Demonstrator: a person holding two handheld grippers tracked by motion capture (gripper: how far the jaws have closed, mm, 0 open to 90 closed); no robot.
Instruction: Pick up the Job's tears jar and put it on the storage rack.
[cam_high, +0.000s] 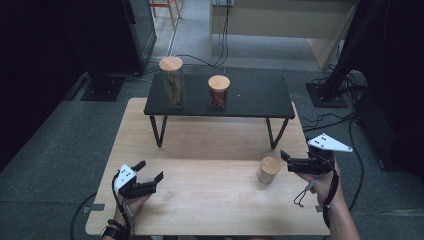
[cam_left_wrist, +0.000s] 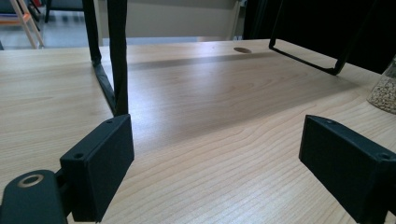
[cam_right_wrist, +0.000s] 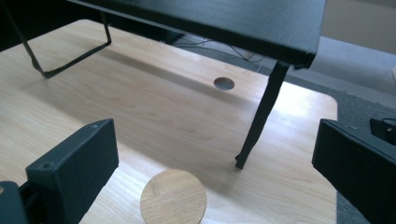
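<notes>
A small jar with a wooden lid (cam_high: 269, 170) stands on the wooden table (cam_high: 210, 200), just left of my right gripper (cam_high: 287, 161), which is open and level with it. In the right gripper view the lid (cam_right_wrist: 173, 198) lies low between the spread jaws of that gripper (cam_right_wrist: 215, 144), touching neither. My left gripper (cam_high: 150, 170) is open near the table's front left, with nothing between its jaws (cam_left_wrist: 217, 140). The jar's grain-filled glass side (cam_left_wrist: 385, 91) shows at the far right of the left gripper view.
A black low shelf (cam_high: 260, 97) on thin legs (cam_right_wrist: 259, 126) stands at the back of the table. It carries a tall wooden-lidded jar (cam_high: 171, 82) and a shorter jar with dark red contents (cam_high: 218, 91). A round hole (cam_right_wrist: 224, 83) is cut in the tabletop. Cables lie on the floor.
</notes>
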